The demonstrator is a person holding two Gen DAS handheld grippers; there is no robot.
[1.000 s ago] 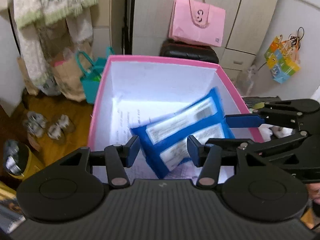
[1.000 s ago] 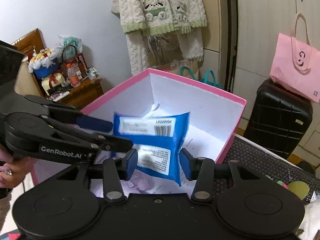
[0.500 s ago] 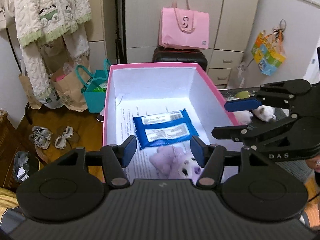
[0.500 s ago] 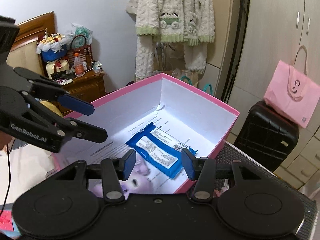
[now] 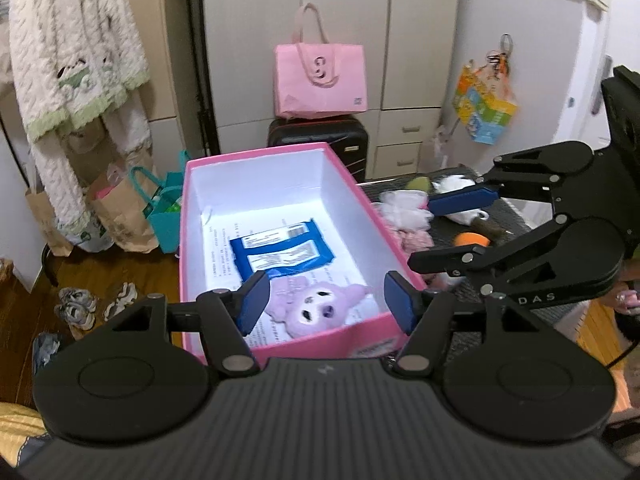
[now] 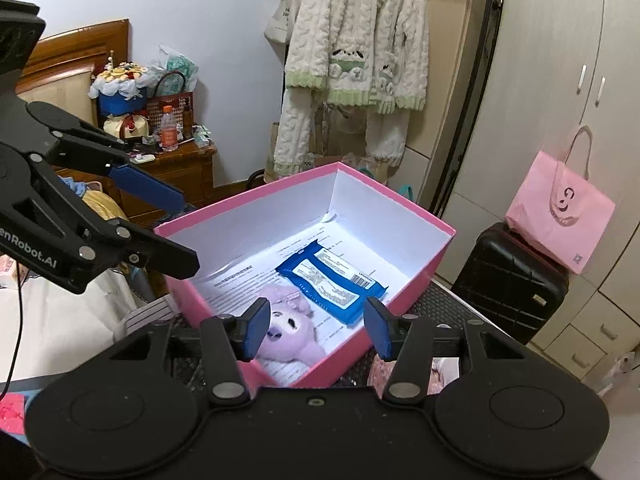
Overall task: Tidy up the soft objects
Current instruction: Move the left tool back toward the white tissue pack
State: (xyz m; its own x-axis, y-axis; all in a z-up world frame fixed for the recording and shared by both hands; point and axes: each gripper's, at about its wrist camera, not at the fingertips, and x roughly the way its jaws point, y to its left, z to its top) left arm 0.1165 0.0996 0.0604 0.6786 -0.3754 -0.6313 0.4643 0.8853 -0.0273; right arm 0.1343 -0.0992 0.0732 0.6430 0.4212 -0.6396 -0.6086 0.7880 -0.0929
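From the left wrist, your left claw (image 5: 324,302) has just been opening and stands wide with nothing in it, above the near end of the pink box (image 5: 280,342). The blue packet (image 5: 280,254) lies flat inside beside the purple plush (image 5: 312,310). More soft toys (image 5: 404,210) wait on the table (image 5: 500,216); they look light and squashy, so pinch each by its thickest part

From the right wrist, your right claw (image 6: 316,328) has also been opening and is empty, with the blue packet (image 6: 332,278) and plush (image 6: 286,336) resting in the box (image 6: 420,276)

Soft indoor light; glare whitens the pink cardboard box's (image 5: 280,350) white floor. Fisheye bends the edges; the hanging colourful bag (image 5: 482,110) blurs.
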